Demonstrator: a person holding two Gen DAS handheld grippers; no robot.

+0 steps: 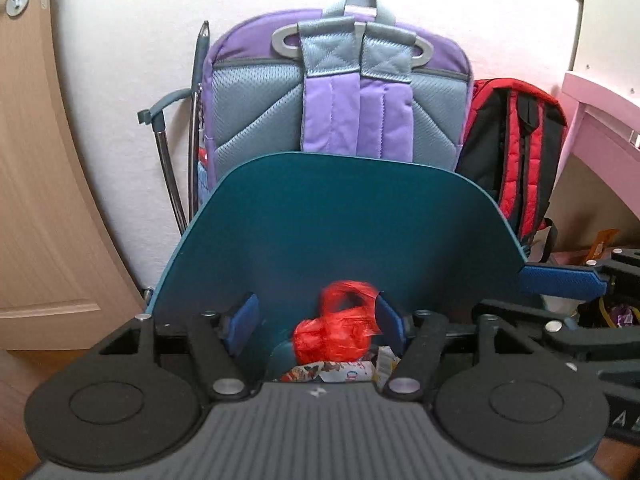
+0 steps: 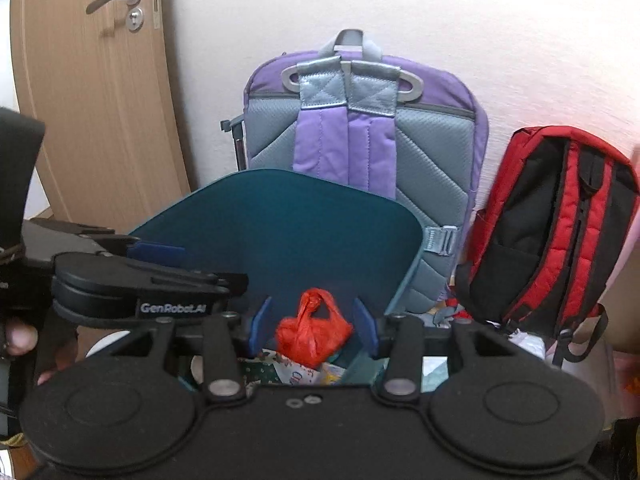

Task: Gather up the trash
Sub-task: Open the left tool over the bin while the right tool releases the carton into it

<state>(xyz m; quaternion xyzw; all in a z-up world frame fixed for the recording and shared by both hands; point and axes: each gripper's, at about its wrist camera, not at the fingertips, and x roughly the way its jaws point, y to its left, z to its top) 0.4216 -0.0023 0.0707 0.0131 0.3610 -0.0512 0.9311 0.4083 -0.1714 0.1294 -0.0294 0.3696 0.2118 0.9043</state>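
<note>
Here, low in the middle of both views, we see the red bag [image 1: 334, 334] knotted shut, lying on paper scraps [image 1: 332, 372] in the teal bin [image 1: 320, 220]. We think it is light, soft and crinkly; its top loop looks best to pinch. Our left tool [image 1: 316, 322] and right tool [image 2: 312, 328] both stand wide around it, touching nothing.

**One brand name legible**

On the black side of my left tongs [image 2: 160, 276], seen from my right-hand camera, white letters spell "GenRobot.AI". The printed wrappers [image 2: 296, 372] in the teal bin [image 2: 280, 224] carry lettering too blurred for me to read.
</note>
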